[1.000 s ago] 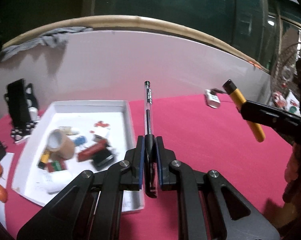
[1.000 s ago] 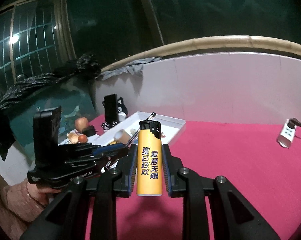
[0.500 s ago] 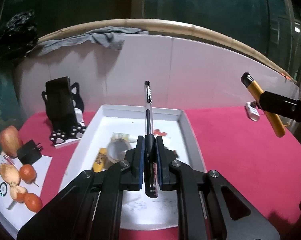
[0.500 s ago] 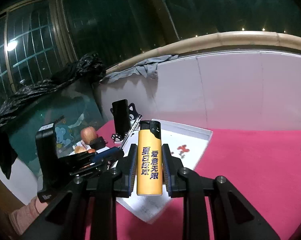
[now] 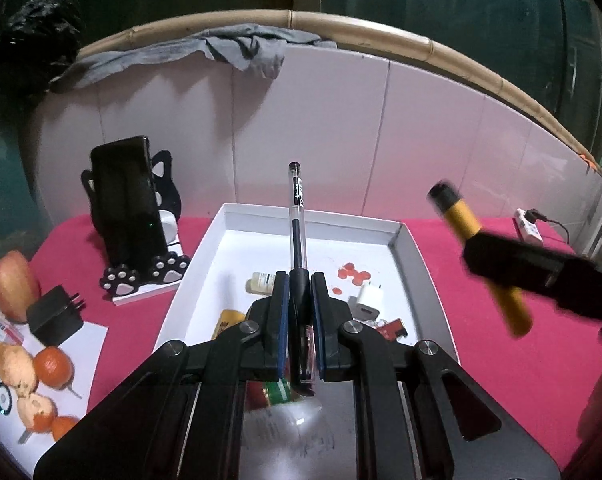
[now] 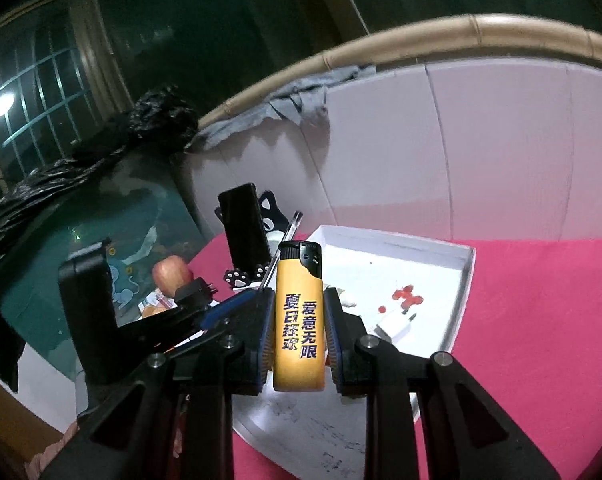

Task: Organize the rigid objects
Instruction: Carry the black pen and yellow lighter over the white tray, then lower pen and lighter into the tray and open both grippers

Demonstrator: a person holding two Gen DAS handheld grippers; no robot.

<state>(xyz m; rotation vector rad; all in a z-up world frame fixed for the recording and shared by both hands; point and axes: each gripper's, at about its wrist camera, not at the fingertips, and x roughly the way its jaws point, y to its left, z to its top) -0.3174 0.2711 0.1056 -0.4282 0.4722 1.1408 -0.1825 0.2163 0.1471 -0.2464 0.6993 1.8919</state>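
My left gripper (image 5: 299, 280) is shut on a clear pen (image 5: 296, 216) with a black cap end, which sticks out forward above the white tray (image 5: 313, 218). My right gripper (image 6: 299, 296) is shut on a yellow lighter (image 6: 299, 316) with a black top and dark printed characters, held upright over the tray's near left part. In the left wrist view the same lighter (image 5: 477, 256) shows blurred at the right, over the tray's right rim. The tray (image 6: 467, 280) holds a white charger plug (image 5: 367, 298), a small bottle (image 5: 261, 282) and other small items partly hidden by my fingers.
A phone on a black cat-shaped stand (image 5: 131, 208) is left of the tray. An apple (image 5: 11, 286), a black adapter (image 5: 55, 316) and small fruit on paper (image 5: 41, 364) lie at the far left. A white power strip (image 5: 529, 230) sits at the right, by the white wall.
Both grippers have swung left across the red cloth, so the tray now sits under them. The pen and the lighter stay gripped as before.
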